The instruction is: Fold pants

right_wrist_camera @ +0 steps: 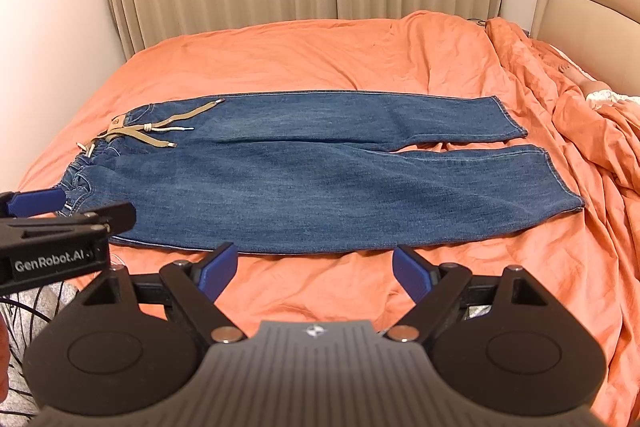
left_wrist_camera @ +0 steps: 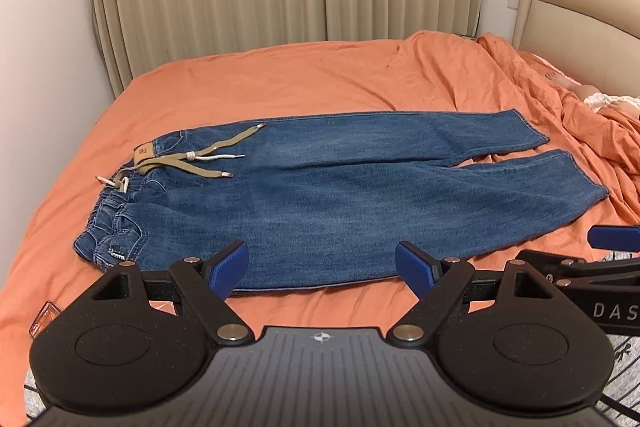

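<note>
Blue jeans [left_wrist_camera: 320, 195], flat on the orange bedspread [left_wrist_camera: 280, 79], long axis running left to right: waistband left, hems right. Left gripper [left_wrist_camera: 322, 267], jaws apart and empty, sat nearer the waistband; right gripper [right_wrist_camera: 314, 269], likewise spread, nearer the legs' middle, both at the near edge.

Left gripper [left_wrist_camera: 322, 269], right gripper [right_wrist_camera: 314, 269]: matte black bodies, blue ribbed fingers [left_wrist_camera: 230, 269], silver screws, white lettering.
</note>
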`<state>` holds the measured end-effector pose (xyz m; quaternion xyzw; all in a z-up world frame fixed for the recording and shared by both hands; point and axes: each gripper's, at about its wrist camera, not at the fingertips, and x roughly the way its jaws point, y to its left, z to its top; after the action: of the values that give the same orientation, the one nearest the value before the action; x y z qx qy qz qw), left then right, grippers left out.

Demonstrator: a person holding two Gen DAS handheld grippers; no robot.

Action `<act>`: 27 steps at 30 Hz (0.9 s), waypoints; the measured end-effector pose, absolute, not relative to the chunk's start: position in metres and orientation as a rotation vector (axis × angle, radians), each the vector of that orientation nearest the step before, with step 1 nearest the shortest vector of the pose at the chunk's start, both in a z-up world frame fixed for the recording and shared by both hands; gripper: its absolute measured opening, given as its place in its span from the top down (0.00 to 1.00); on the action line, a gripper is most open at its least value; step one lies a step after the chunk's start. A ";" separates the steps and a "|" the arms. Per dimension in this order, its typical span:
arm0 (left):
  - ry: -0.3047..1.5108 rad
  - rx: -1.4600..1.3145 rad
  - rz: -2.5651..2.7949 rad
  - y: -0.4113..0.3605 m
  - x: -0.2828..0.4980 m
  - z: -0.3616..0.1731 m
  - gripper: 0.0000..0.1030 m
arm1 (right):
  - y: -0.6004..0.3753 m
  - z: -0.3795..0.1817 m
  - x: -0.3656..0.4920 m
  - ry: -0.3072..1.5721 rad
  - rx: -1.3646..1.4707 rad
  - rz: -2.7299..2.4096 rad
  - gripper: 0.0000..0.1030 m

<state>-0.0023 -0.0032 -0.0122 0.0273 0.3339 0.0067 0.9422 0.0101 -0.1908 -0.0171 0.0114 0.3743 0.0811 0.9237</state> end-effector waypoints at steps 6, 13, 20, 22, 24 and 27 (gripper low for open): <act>0.690 0.058 0.012 -0.002 -0.003 -0.013 0.06 | -0.189 -0.017 0.009 0.766 0.025 0.169 0.21; 0.688 0.060 0.013 -0.003 -0.004 -0.014 0.06 | -0.187 -0.016 0.007 0.764 0.022 0.173 0.21; 0.683 0.055 0.016 -0.002 -0.008 -0.014 0.06 | -0.185 -0.016 0.006 0.767 0.022 0.178 0.21; 0.684 0.055 0.016 -0.003 -0.008 -0.015 0.06 | -0.185 -0.016 0.006 0.767 0.020 0.179 0.21; 0.685 0.056 0.018 -0.002 -0.008 -0.014 0.06 | -0.185 -0.015 0.006 0.767 0.019 0.180 0.21; 0.684 0.054 0.017 -0.002 -0.008 -0.014 0.06 | -0.185 -0.015 0.006 0.766 0.019 0.181 0.21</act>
<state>-0.0080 -0.0022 -0.0136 0.0263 0.3354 0.0081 0.9417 0.0059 -0.1850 -0.0153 0.0095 0.3733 0.0881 0.9235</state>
